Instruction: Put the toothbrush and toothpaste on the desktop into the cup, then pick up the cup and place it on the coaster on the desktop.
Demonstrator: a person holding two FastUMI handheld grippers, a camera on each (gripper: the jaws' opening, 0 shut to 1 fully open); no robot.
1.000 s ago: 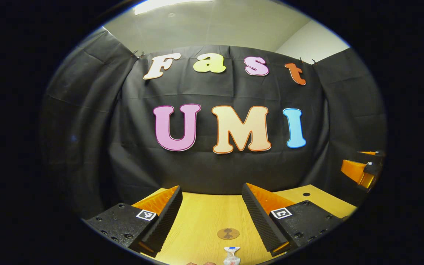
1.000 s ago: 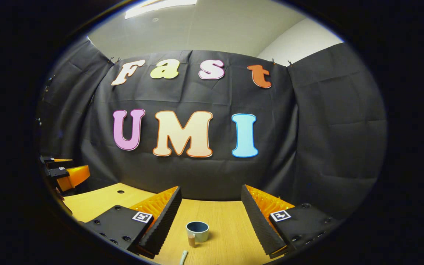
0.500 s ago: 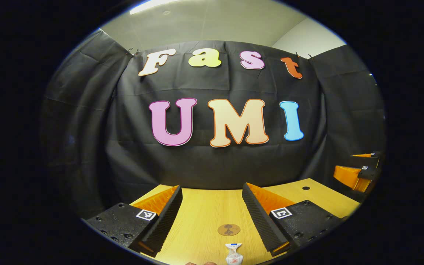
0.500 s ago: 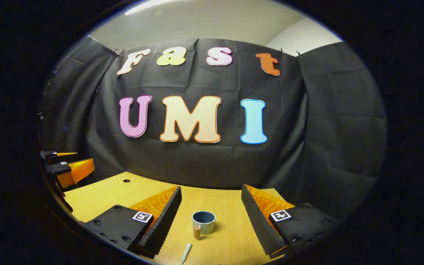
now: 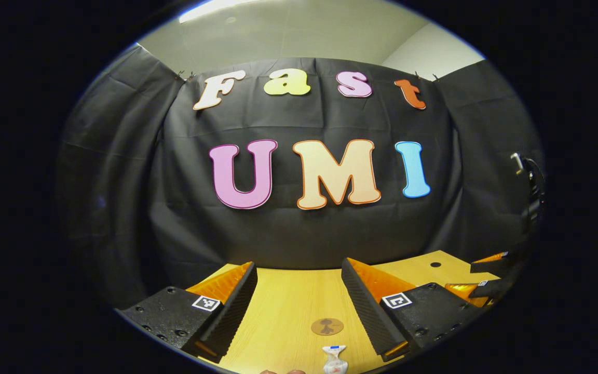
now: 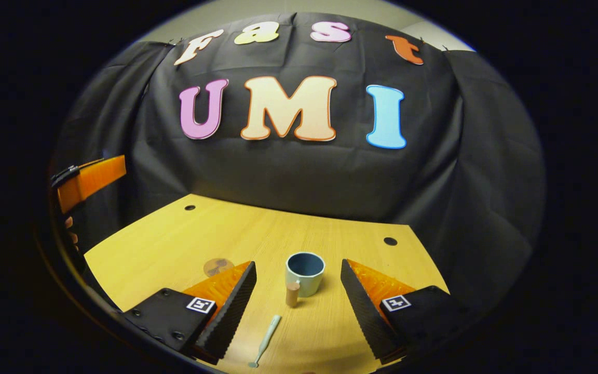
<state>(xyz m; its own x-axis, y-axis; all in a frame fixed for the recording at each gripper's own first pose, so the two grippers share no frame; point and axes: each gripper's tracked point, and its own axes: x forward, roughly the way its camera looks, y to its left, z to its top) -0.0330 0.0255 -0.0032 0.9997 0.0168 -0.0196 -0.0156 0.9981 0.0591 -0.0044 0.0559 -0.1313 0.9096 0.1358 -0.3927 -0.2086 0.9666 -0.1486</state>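
In the right gripper view a pale green cup (image 6: 304,273) with a wooden handle stands upright on the wooden desktop (image 6: 278,234). It is just beyond my open right gripper (image 6: 296,306). A light toothbrush (image 6: 266,340) lies between the fingers, nearer than the cup. The round brown coaster (image 6: 218,267) lies left of the cup, partly behind my left finger. In the left gripper view my open left gripper (image 5: 299,306) hangs above the desk. The coaster (image 5: 327,326) and a crumpled white toothpaste tube (image 5: 334,359) lie between its fingers.
Two cable holes (image 6: 190,207) (image 6: 390,241) mark the desk's far part. The other gripper (image 6: 89,179) shows at the left edge of the right gripper view, and at the right edge (image 5: 486,283) of the left gripper view. Black cloth walls the desk behind.
My right gripper has tilted down and moved towards the cup, so more desktop, the coaster and the whole toothbrush have come into its view. My left gripper has barely moved.
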